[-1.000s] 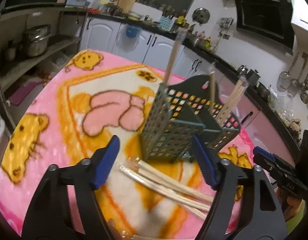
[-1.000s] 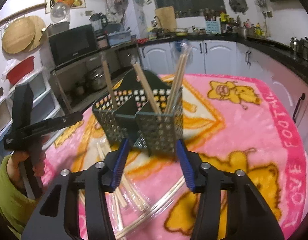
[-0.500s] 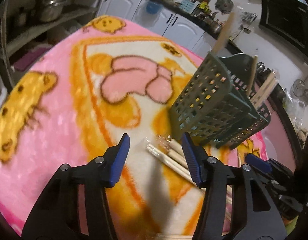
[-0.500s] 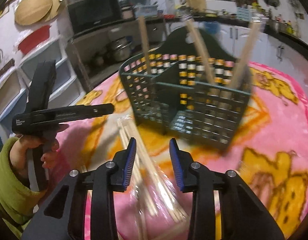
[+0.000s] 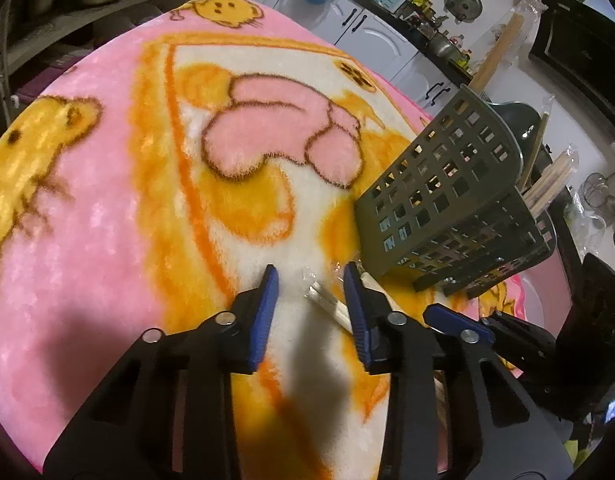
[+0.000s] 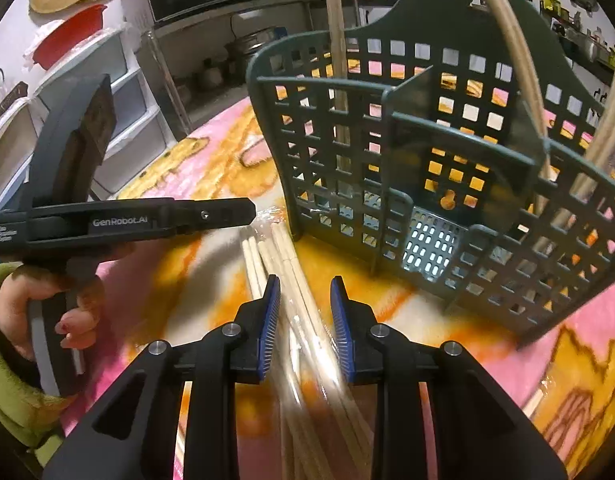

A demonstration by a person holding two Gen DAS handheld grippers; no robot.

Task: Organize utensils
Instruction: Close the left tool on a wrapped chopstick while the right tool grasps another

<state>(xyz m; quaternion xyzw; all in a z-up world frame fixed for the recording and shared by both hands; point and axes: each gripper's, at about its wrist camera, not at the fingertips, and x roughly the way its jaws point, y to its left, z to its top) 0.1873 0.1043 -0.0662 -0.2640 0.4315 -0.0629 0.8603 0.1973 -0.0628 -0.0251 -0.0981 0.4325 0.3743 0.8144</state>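
Left wrist view: the left gripper has its jaws apart over the wrapped chopsticks, whose tips lie between them; the green basket stands just right — open blanket spreads left.

Right wrist view: the right gripper — jaws apart — straddles the chopstick bundle; the basket edge rises close ahead-right.

You see plastic-wrapped wooden chopsticks lying flat on the blanket beside the dark green perforated utensil caddy, which holds several upright chopsticks.

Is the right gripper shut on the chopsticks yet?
Not yet. The right gripper is open, its blue pads either side of the wrapped chopsticks on the blanket, with gaps showing.
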